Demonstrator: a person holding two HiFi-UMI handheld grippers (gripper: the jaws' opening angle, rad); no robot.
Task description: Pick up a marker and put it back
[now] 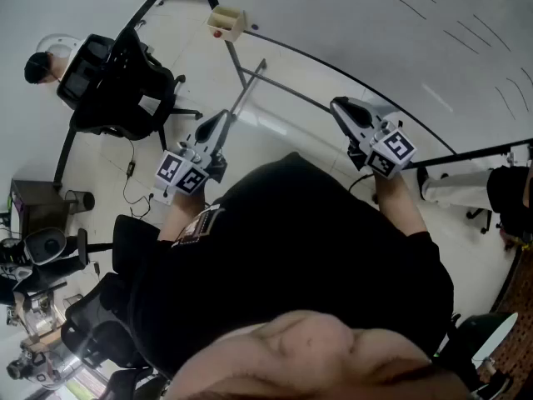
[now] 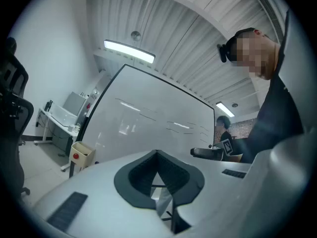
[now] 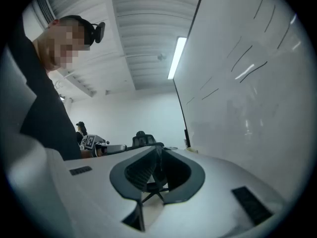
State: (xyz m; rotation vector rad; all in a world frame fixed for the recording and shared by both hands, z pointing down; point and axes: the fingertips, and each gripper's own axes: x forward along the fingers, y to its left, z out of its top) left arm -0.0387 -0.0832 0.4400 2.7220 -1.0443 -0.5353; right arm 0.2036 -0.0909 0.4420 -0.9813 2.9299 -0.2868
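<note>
The left claw (image 2: 157, 153) and the right claw (image 3: 158, 148) are each pressed together on nothing and face the whiteboard (image 1: 375, 32), so the pick-up looks not yet begun. No marker can be made out; it probably lies in the small beige box (image 1: 226, 21) at the whiteboard's lower left corner. The next move calls for reaching there, spreading one claw and closing across the marker's barrel.
</note>
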